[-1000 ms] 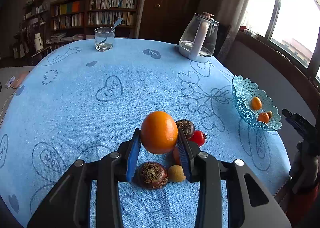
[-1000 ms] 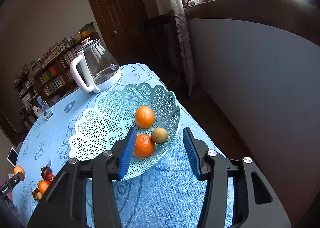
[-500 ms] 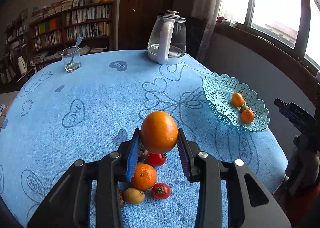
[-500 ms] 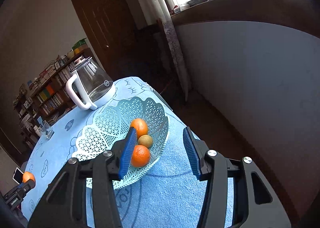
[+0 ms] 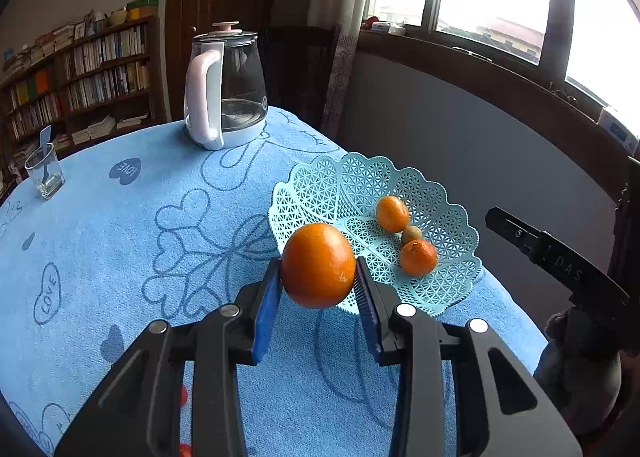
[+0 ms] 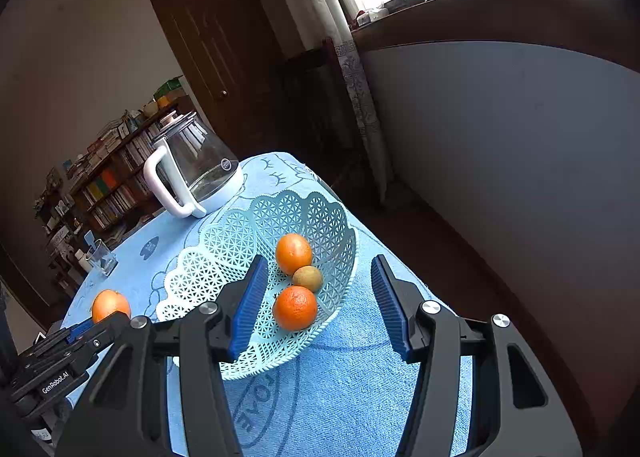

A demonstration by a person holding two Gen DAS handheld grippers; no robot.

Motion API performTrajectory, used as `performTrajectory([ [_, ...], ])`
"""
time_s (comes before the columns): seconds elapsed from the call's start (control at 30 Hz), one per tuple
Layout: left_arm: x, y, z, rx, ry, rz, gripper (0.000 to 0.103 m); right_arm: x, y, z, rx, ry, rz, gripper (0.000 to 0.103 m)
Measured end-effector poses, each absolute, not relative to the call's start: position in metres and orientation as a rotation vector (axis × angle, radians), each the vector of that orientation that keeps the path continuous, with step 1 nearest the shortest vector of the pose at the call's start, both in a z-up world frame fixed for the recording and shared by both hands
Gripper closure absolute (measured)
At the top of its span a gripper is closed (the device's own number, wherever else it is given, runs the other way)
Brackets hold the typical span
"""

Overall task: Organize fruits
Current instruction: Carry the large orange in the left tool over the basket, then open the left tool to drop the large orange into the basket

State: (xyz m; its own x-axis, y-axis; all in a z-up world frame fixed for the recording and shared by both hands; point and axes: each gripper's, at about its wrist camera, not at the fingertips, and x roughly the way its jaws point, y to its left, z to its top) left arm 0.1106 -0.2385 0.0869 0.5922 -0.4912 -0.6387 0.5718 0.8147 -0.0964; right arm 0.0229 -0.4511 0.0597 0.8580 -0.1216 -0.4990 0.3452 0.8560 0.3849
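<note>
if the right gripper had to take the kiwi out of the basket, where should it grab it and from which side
Probably from above, jaws closing across the kiwi on its two free sides. It sits low in the basket, wedged between two oranges: one behind, one in front, both seeming to touch it. A level approach would hit the basket's raised wall. The right gripper is open and empty.

Right gripper point(image 6: 316, 303): jaws have just been opening, nothing between them, above the basket point(image 6: 224, 257) on the worktop point(image 6: 352, 397). Basket holds two oranges point(image 6: 295, 307) and a kiwi point(image 6: 307, 278). Kettle point(image 6: 192, 173) behind.
</note>
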Motion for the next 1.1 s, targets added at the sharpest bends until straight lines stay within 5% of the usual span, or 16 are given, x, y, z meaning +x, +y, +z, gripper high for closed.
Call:
performTrajectory([
  [0.17,0.113,-0.259,0.077,0.159,0.714,-0.636,0.065,0.024,-0.451,0.058,0.487,0.483,-0.25,0.048],
  [0.23,0.112,-0.26,0.076,0.16,0.706,-0.631,0.043,0.024,-0.451,0.058,0.487,0.483,-0.25,0.048],
  [0.43,0.117,-0.248,0.076,0.135,0.706,-0.604,0.031,0.021,-0.451,0.06,0.49,0.472,-0.251,0.048],
  [1.1,0.105,-0.2,0.102,0.125,0.624,-0.527,0.018,0.021,-0.444,0.062,0.488,0.461,-0.243,0.04],
])
